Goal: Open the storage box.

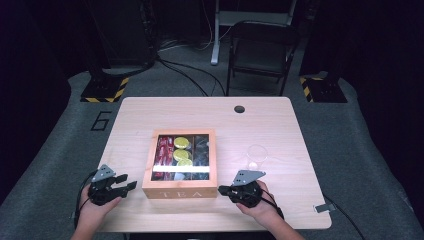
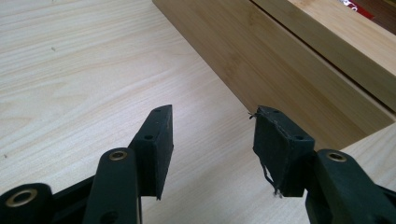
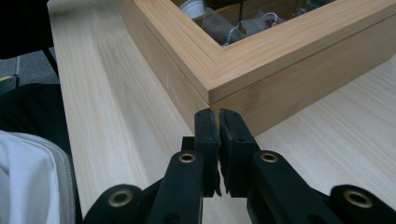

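A wooden tea box with a glass-paned lid sits near the front edge of a pale wooden table, the word TEA on its front wall. Through the pane show red packets, round yellow packets and dark tea bags in separate compartments.

The left gripper rests just off the box's front left corner, its jaws partly apart with nothing between them; in the left gripper view the bare tabletop shows in the gap and the box's side wall lies just ahead.

The right gripper sits at the box's front right corner, its jaws drawn together on nothing; the right gripper view shows the tips right at the corner below the lid's edge.

A clear glass stands on the table to the right of the box, well apart from both grippers.
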The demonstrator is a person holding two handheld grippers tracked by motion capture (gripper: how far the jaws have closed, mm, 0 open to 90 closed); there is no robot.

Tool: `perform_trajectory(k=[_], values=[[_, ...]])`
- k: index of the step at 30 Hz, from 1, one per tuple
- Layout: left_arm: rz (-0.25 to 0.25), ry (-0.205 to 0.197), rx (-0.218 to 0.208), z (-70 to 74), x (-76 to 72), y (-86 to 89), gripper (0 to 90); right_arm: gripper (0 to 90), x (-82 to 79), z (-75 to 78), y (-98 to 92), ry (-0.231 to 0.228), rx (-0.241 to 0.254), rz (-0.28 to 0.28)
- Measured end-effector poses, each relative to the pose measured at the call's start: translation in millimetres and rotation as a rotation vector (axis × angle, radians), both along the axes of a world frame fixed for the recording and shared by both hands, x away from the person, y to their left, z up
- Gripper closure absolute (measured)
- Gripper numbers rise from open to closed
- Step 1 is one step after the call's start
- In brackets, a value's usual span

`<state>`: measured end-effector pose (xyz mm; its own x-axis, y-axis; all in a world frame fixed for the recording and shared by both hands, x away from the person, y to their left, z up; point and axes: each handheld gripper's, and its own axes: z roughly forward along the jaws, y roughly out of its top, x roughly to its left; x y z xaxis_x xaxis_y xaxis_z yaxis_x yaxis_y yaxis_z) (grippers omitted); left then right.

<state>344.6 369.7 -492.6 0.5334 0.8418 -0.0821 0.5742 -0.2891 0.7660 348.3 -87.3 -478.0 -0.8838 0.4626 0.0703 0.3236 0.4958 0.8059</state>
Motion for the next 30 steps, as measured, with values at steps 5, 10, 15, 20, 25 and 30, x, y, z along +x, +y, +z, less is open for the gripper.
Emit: perform_trajectory(k=[5, 10, 15, 20, 25, 30], values=[[-0.002, 0.000, -0.008, 0.5, -3.0, 0.2, 48.4, 85.8, 0.8, -0.5, 3.7, -0.005, -0.014, 0.011], [-0.008, 0.004, -0.014, 1.9, -5.5, 0.1, 49.8, 88.2, 0.8, -0.3, 3.7, -0.012, -0.008, 0.014], [-0.016, -0.005, -0.018, 3.7, -6.9, -1.8, 49.9, 88.2, 1.4, 0.6, 3.6, -0.014, 0.000, 0.017], [-0.037, -0.021, -0.006, 6.2, -9.1, -5.4, 49.9, 89.3, 1.2, 1.8, 4.0, -0.001, 0.006, 0.012], [-0.032, -0.029, -0.016, 9.6, -12.2, -5.2, 49.9, 89.0, 2.8, 6.0, 5.0, -0.009, 0.011, 0.012], [-0.023, -0.048, -0.051, 16.2, -16.3, -5.2, 50.8, 88.9, 3.4, 14.1, 5.7, 0.021, 0.028, -0.012]])
